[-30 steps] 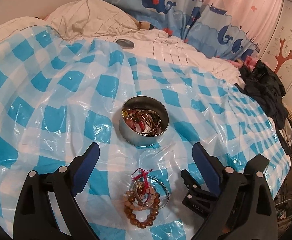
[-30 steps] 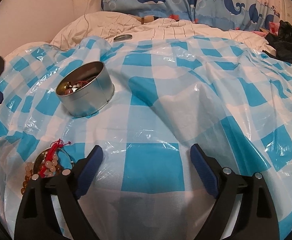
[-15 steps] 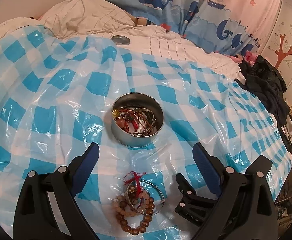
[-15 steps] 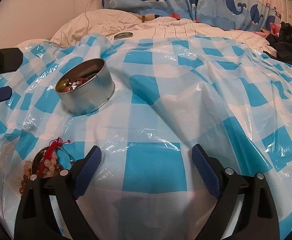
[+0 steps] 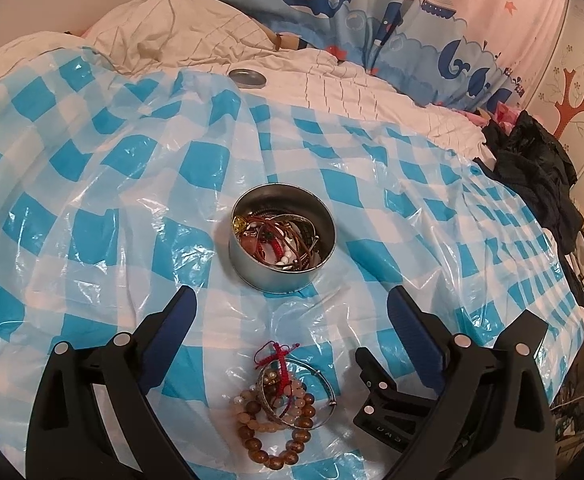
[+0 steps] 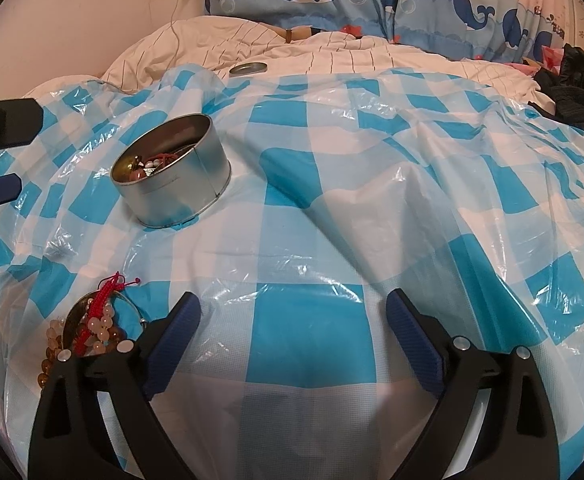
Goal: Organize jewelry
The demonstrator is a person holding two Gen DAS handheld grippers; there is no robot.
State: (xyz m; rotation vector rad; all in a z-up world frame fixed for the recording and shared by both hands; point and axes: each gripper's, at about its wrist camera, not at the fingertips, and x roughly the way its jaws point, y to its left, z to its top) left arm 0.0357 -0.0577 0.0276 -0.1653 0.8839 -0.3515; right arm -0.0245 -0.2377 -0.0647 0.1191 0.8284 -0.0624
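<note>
A round metal tin (image 5: 283,240) holding several bracelets stands on the blue-checked plastic sheet (image 5: 92,208); it also shows in the right wrist view (image 6: 172,176). A pile of bead bracelets, a silver bangle and a red cord bracelet (image 5: 282,404) lies on the sheet nearer to me, between my left fingers; the right wrist view shows the pile (image 6: 92,328) at lower left. My left gripper (image 5: 292,312) is open and empty, above the pile. My right gripper (image 6: 292,312) is open and empty, to the right of the pile.
The tin's lid (image 5: 247,78) lies on the white quilt (image 5: 352,80) beyond the sheet. A whale-print curtain (image 5: 332,4) hangs behind. Dark clothes (image 5: 540,168) are heaped at the right edge of the bed.
The left gripper has drifted slightly, so tin and pile shifted a little in its view. The right gripper has barely moved. Both stay open.
</note>
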